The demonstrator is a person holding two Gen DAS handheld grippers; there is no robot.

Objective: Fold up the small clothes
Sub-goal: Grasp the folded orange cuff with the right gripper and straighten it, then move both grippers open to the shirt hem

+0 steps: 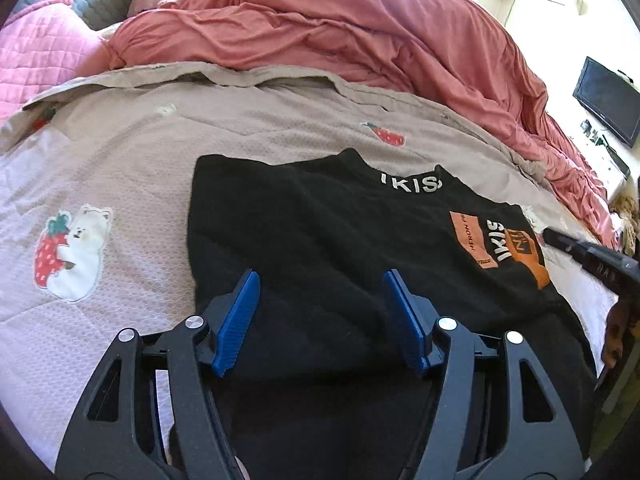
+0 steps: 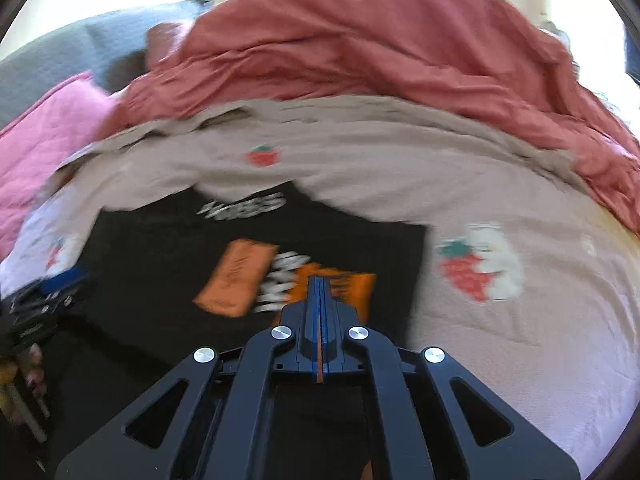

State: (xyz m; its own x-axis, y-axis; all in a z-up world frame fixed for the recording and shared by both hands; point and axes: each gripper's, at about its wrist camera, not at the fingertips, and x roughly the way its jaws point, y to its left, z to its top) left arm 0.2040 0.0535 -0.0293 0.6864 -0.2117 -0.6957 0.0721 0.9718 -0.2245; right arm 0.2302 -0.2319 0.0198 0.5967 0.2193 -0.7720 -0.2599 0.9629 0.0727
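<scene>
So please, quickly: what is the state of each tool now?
Left tool: open, holding nothing, above the black sweater.
Right tool: closed; no cloth visible between its fingers.

1 black shirt (image 1: pixel 320 240). 2 grippers: left (image 1: pixel 322 276), right (image 2: pixel 320 284). 1 beige blanket (image 1: pixel 248 116) w/ 2 strawberry-bear patches, e.g. (image 1: pixel 70 252), + 1 lone strawberry (image 1: pixel 387 135). 1 red duvet (image 1: pixel 340 36). 1 pink pillow (image 1: pixel 36 60). 1 monitor (image 1: pixel 608 100).

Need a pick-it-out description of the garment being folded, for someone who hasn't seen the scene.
Start at the beige quilt with strawberry-and-bear patches, in front of the rumpled red duvet. Lying flat on it is the black top: the only dark item, with white lettering at the collar and orange patches.
</scene>
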